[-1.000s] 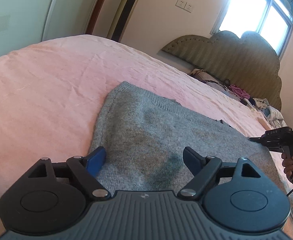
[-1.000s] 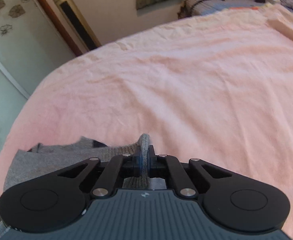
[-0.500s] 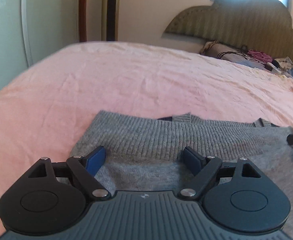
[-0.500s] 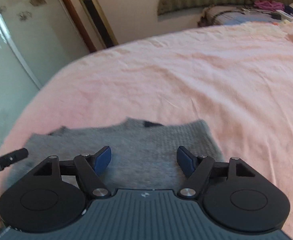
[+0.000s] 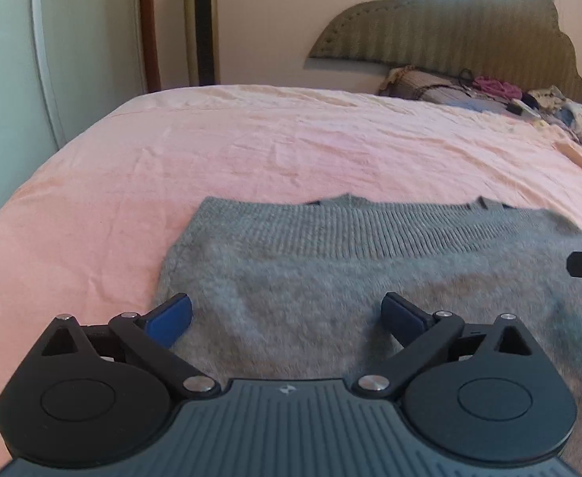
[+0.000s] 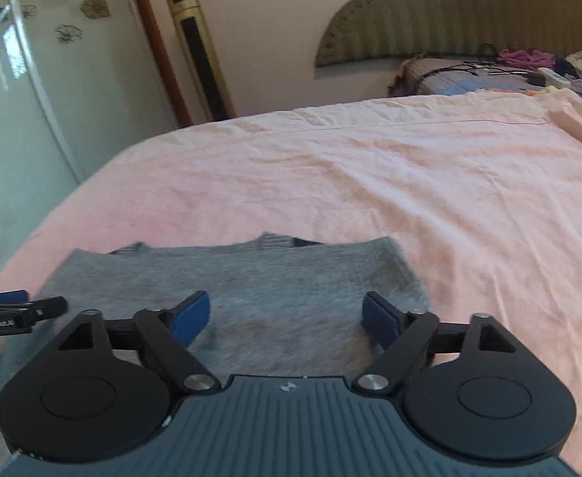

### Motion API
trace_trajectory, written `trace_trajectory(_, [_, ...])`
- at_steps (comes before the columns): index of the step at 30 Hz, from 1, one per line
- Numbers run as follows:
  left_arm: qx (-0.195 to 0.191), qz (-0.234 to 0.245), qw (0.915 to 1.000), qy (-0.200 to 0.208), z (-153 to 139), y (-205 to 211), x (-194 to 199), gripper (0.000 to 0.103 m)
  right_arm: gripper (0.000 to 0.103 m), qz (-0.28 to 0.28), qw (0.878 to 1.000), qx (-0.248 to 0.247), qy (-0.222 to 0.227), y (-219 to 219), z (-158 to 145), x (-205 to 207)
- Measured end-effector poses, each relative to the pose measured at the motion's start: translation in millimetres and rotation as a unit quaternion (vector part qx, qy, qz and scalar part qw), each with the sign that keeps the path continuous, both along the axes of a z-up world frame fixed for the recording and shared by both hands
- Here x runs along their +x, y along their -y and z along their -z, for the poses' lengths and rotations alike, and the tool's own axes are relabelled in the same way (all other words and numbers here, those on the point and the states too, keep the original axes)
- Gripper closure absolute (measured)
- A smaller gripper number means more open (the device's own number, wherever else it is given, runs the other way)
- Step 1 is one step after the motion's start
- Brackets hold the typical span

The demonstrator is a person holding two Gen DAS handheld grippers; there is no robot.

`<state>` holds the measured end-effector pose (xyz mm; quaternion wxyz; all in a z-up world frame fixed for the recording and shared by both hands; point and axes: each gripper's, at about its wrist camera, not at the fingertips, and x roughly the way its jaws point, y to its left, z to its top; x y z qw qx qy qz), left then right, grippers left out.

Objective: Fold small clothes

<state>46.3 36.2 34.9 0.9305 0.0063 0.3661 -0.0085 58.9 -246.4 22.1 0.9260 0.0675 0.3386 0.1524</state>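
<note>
A grey knitted sweater [image 5: 330, 278] lies folded flat on the pink bedsheet [image 5: 251, 151], close to the near edge of the bed, its ribbed band turned toward the headboard [image 5: 470, 28]. A bit of dark collar peeks out along that far edge. Around the sweater the sheet is wrinkled.

The left gripper [image 5: 287, 318] sits low over the sweater's left part, fingers spread wide and holding nothing; its left blue pad [image 5: 169, 318] is right at the sweater's left edge. The right gripper [image 6: 287, 318] is over the sweater's right part, likewise spread wide with nothing between the pads. Each tool's tip shows at the side of the other's view, so they are side by side and apart.

At the head of the bed, against the headboard, is a heap of clothes and cables [image 6: 529, 63] on a grey-blue pillow. A tall gold tower fan [image 6: 199, 51] stands against the wall past the bed's far left corner, next to a wooden door frame [image 6: 156, 39] and a pale wardrobe door [image 6: 32, 79] with flower prints.
</note>
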Motion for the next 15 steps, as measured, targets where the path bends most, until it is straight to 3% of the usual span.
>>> trace_trajectory(2, [0.006,0.0,1.0,-0.004,13.5,0.5,4.6,0.0,0.008,-0.002,0.999,-0.04,-0.012,-7.6,14.2,-0.4])
trace_trajectory(5, [-0.024,-0.006,0.9997,0.001,17.5,-12.2,9.9,0.0,0.007,-0.015,0.998,-0.052,0.021,-3.3,27.6,-6.8])
trace_trajectory(9, [-0.021,-0.015,0.9996,-0.007,7.6,-9.6,-0.3,0.0,0.008,-0.004,0.998,-0.053,0.018,-3.3,22.4,-10.2])
trace_trajectory(12, [-0.036,0.013,0.9993,0.006,1.3,-8.5,-25.1,0.0,0.006,0.005,0.998,-0.067,0.018,-9.5,9.5,-28.3])
trace_trajectory(14, [-0.011,0.018,0.9998,0.003,11.1,-7.3,-29.5,0.0,0.0,-0.006,0.997,-0.073,0.014,-9.0,13.7,-37.5])
trace_trajectory(15, [-0.023,0.017,0.9995,0.011,17.9,-13.4,-29.6,0.0,0.0,-0.001,0.996,-0.086,-0.005,-6.9,22.8,-35.4])
